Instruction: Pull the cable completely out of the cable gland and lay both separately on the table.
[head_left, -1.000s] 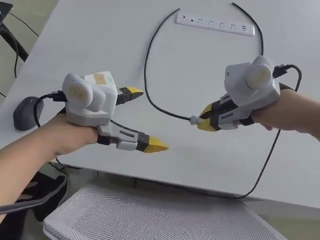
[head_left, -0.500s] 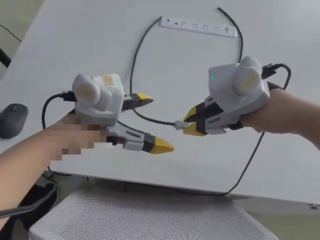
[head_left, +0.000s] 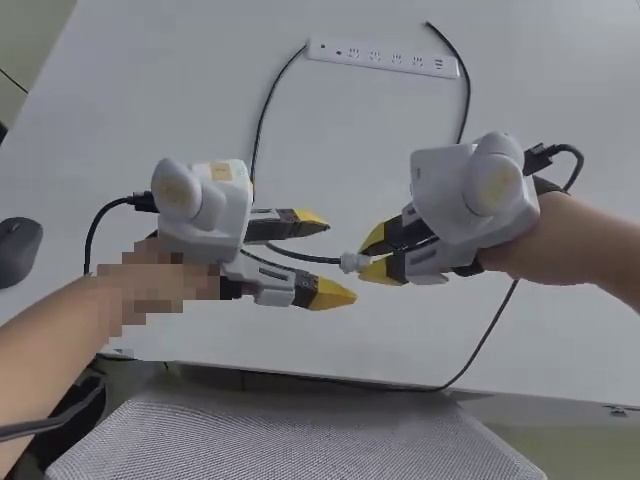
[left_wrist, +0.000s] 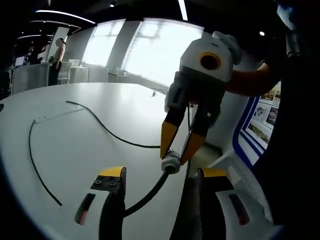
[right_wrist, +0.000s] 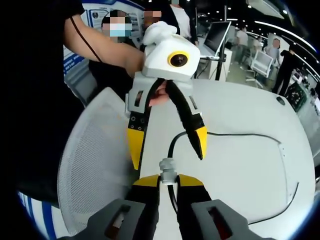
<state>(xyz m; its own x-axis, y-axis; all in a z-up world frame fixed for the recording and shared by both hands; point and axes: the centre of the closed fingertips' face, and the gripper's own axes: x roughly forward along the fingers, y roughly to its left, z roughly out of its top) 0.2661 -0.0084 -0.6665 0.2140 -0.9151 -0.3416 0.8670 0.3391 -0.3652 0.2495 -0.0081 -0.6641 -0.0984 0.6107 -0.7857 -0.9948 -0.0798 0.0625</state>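
No legible text, numbers or brands.
- Tan sticker (head_left: 222, 172) on top of the left gripper (head_left: 338, 259), centre-left in head view: print too small to read.
- Power strip (head_left: 383, 58), top centre: markings unreadable.
- Blue-edged posters (left_wrist: 265, 112), right edge of left gripper view: blurred.
- Blue board (right_wrist: 95, 15), upper left of right gripper view: white marks, illegible.

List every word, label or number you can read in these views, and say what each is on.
No text can be read.
Sticker on the left gripper: too small to read.
Power strip: markings too small to read.
Posters on the blue board in the left gripper view: blurred.
Blue sign in the right gripper view: blurred.
Gland: no print visible.
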